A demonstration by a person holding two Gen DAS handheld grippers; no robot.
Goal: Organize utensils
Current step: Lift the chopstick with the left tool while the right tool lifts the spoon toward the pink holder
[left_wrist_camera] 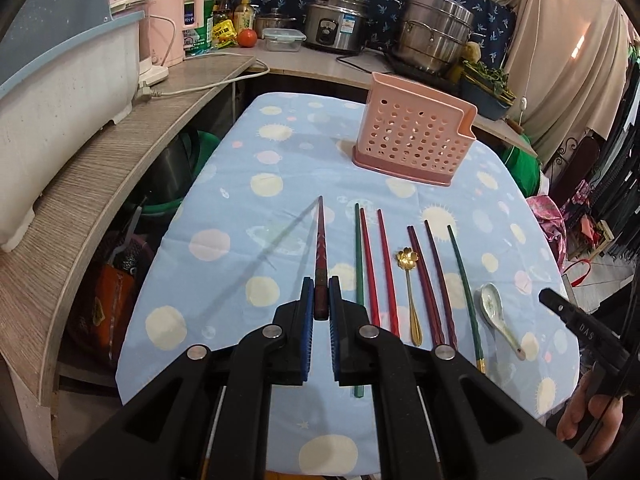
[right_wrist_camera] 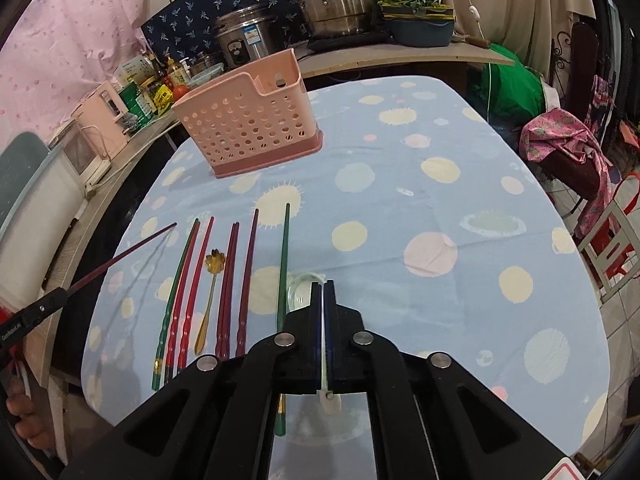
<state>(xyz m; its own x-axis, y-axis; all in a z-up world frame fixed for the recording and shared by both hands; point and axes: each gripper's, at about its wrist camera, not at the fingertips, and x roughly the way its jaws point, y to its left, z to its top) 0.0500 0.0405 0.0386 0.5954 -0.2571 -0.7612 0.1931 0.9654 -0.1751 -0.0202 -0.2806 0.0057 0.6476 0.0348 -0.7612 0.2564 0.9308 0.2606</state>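
The left gripper (left_wrist_camera: 321,300) is clamped on the thick end of a light, stiff, slippery dark red chopstick (left_wrist_camera: 321,256) lifted off the table (left_wrist_camera: 224,208), while the right gripper (right_wrist_camera: 323,292) pinches the thin handle of the fragile ceramic spoon (right_wrist_camera: 300,292), the pink holder (left_wrist_camera: 408,144) standing beyond.

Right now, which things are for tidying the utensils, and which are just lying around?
For the job: dark chopstick held in the left gripper, loose chopsticks on the cloth, gold spoon, white spoon, pink holder.
Just lying about: rice cooker, steel pot, tomato, pink kettle.
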